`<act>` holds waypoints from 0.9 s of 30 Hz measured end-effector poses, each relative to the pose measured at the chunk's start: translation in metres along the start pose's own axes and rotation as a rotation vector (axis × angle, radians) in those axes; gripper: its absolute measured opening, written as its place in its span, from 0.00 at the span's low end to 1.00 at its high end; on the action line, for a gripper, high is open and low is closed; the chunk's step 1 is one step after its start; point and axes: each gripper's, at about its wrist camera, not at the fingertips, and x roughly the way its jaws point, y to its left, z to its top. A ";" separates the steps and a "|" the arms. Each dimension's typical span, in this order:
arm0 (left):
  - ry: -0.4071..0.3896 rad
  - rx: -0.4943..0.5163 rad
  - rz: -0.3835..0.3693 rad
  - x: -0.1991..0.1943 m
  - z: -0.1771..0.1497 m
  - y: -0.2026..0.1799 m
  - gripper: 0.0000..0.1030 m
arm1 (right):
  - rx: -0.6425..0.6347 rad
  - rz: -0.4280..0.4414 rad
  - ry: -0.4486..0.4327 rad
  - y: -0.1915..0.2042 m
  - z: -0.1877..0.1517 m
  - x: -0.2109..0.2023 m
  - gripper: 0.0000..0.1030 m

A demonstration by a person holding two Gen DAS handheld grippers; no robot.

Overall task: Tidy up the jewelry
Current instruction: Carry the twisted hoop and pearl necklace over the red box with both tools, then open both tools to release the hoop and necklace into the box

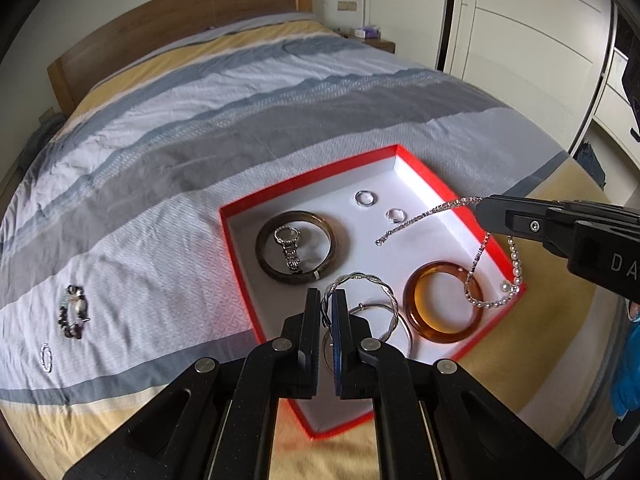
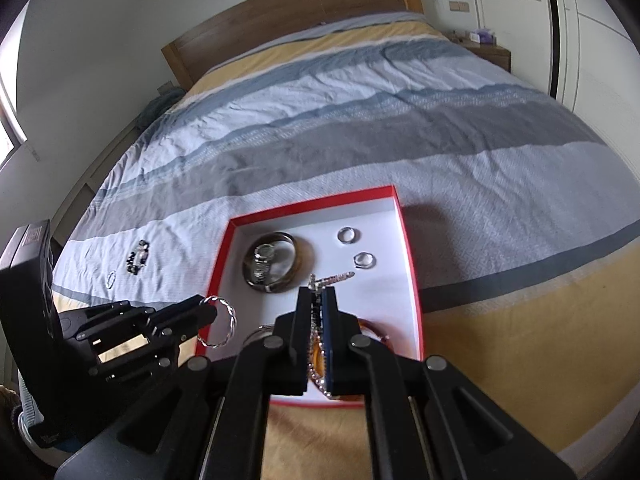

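Left wrist view shows your left gripper (image 1: 327,300) with its jaws closed on the twisted silver wire bangle (image 1: 370,288), which hangs above the near part of the shallow red box with white inside (image 1: 240,240). Your right gripper (image 2: 318,300) has its jaws closed on the thin sparkling chain with small pearls (image 1: 486,280); one end of the chain sticks out over the box, and the long loop falls down to the round amber resin bangle (image 1: 442,306) and the right wall of the box.

Already inside the box lie a dark brown bangle (image 1: 298,250) with a small silver watch (image 1: 289,246) inside its circle, a plain thin silver hoop (image 1: 384,320), and two small silver rings (image 1: 365,198) near the far corner. A dark beaded bracelet (image 1: 74,311) and a small silver ring (image 1: 47,357) are still on the striped grey, blue and yellow bed cover (image 1: 200,120), well apart from the box on its left.

I judge you are in the placing step with both pieces at once. Next you should lower each piece to a free white area and open the jaws; take care the chain does not catch on the amber bangle or hang over the wall. Then the two pieces on the bed remain.

On the side of the right gripper you can read only the letters "DA"; the rest is cut off.
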 end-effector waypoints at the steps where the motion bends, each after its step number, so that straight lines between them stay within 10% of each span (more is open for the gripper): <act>1: 0.004 -0.001 0.000 0.004 0.000 0.000 0.05 | 0.003 -0.001 0.004 -0.001 0.000 0.004 0.04; 27: 0.112 -0.048 -0.013 0.069 -0.013 0.010 0.06 | 0.040 -0.021 0.123 -0.024 -0.030 0.066 0.06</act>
